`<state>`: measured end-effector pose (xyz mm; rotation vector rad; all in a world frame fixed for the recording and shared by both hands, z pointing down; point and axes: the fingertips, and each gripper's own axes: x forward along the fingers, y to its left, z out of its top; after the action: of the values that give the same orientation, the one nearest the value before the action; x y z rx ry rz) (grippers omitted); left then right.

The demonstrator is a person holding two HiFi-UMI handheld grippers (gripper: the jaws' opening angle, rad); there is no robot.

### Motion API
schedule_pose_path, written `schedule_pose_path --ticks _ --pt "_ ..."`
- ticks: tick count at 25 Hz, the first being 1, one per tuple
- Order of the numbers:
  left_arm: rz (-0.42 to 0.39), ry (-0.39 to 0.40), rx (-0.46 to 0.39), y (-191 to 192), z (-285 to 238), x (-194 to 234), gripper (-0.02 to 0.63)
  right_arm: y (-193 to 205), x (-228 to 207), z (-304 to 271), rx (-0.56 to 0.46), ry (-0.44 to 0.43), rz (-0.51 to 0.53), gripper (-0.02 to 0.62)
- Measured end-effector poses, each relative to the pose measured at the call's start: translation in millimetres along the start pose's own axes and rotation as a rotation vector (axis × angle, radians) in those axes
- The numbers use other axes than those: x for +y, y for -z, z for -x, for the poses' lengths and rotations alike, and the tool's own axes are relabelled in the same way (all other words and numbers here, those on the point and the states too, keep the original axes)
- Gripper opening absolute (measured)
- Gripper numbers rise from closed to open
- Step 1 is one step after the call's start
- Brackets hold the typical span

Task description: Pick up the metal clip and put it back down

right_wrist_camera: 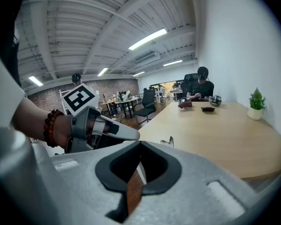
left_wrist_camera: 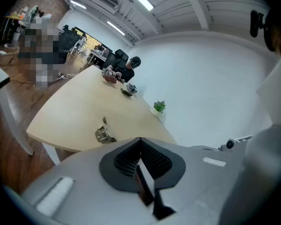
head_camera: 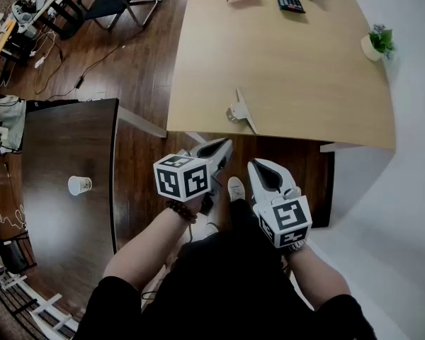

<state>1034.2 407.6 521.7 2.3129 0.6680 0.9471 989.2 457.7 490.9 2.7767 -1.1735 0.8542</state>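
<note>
At the far left, one white paper cup was seen standing on a dark wooden surface. Next to it the left gripper was held over the floor, short of a pale wooden surface. Its jaws were pressed together with nothing between them, and black-and-white square markers were carried on its cube. One metal clip was found lying near the front edge of the pale surface, just beyond both grippers and touched by neither. It was shown as a silvery, shiny clip with a folded body and a thin handle raised at a slant. The right gripper was held beside the left one, its jaws likewise closed on nothing, with a marker cube borne at its rear. Farther back on the pale surface one dark calculator was set, and near the right edge one small potted plant in a white pot.
</note>
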Motion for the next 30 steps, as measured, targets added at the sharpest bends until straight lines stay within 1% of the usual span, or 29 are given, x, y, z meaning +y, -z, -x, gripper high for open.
schedule_pose_path --ticks 3,6,10,15,18,19,20,21,30 --pt "0.039 -0.016 0.007 -13.4 -32.5 19.9 0.028 -3.2 -24.1 -19.8 0.008 -0.010 -0.002 -0.008" --pt "0.094 -0.033 0.013 -18.7 -59.6 41.0 0.035 -1.6 -44.6 -35.8 0.019 -0.019 -0.009 -0.008" --pt "0.157 -0.062 0.029 -15.7 -81.2 63.5 0.060 0.5 -62.0 -48.8 0.035 -0.027 -0.022 -0.008" --pt "0.250 -0.070 0.064 -4.0 -104.7 81.6 0.094 0.4 -76.1 -62.3 0.040 -0.038 -0.028 -0.008" --pt "0.261 -0.087 0.073 -3.1 -115.7 92.6 0.109 0.6 -81.7 -68.2 0.046 -0.041 -0.032 -0.008" --pt "0.262 -0.091 0.075 -3.5 -118.1 95.9 0.089 0.7 -82.4 -69.9 0.048 -0.041 -0.033 -0.008" --pt "0.264 -0.093 0.078 -3.8 -120.0 98.9 0.107 0.7 -83.0 -71.3 0.050 -0.041 -0.034 -0.008" --pt "0.267 -0.096 0.081 -3.8 -121.7 101.2 0.110 0.8 -83.7 -72.3 0.052 -0.041 -0.035 -0.008" --pt "0.292 -0.113 0.089 -4.7 -137.9 110.9 0.111 4.7 -93.9 -76.8 0.068 -0.041 -0.043 -0.008"
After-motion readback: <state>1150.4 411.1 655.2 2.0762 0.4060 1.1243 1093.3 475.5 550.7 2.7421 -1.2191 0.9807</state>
